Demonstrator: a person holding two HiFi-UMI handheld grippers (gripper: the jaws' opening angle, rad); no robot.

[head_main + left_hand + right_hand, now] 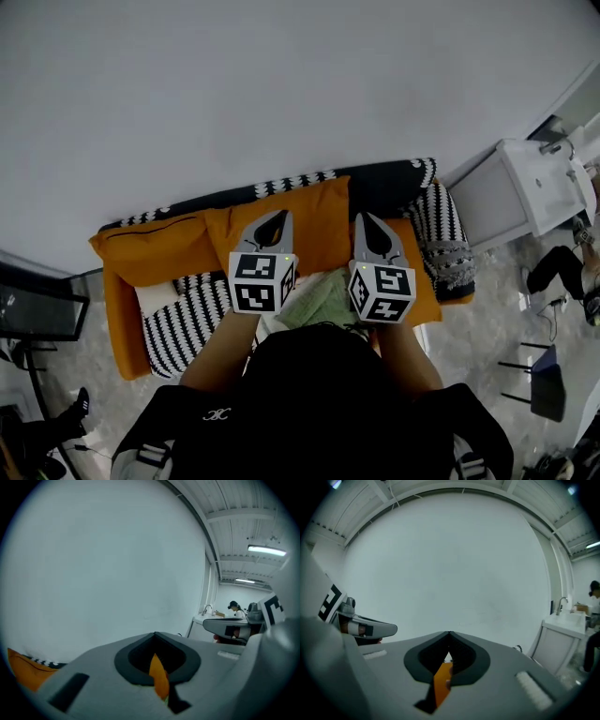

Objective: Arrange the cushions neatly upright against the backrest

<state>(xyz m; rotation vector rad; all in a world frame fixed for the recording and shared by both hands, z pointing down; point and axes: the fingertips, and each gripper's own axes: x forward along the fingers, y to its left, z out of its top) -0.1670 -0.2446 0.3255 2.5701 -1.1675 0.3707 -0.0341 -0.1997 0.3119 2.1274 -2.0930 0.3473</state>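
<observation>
An orange cushion (319,225) leans against the sofa's dark backrest (384,183) in the middle of the seat. Both grippers hover side by side over it. The left gripper (277,217) is shut, and a sliver of the cushion's orange fabric (158,674) shows between its jaws. The right gripper (364,219) is shut too, with orange fabric (441,684) in its gap. A second orange cushion (150,248) lies along the backrest to the left. Both gripper views look over the closed tips (154,634) (449,633) at a bare white wall.
A black-and-white striped cushion (183,323) lies on the seat at the front left, and another (441,234) at the sofa's right end. A pale green cloth (319,300) lies just before me. A white cabinet with a sink (525,187) stands right of the sofa.
</observation>
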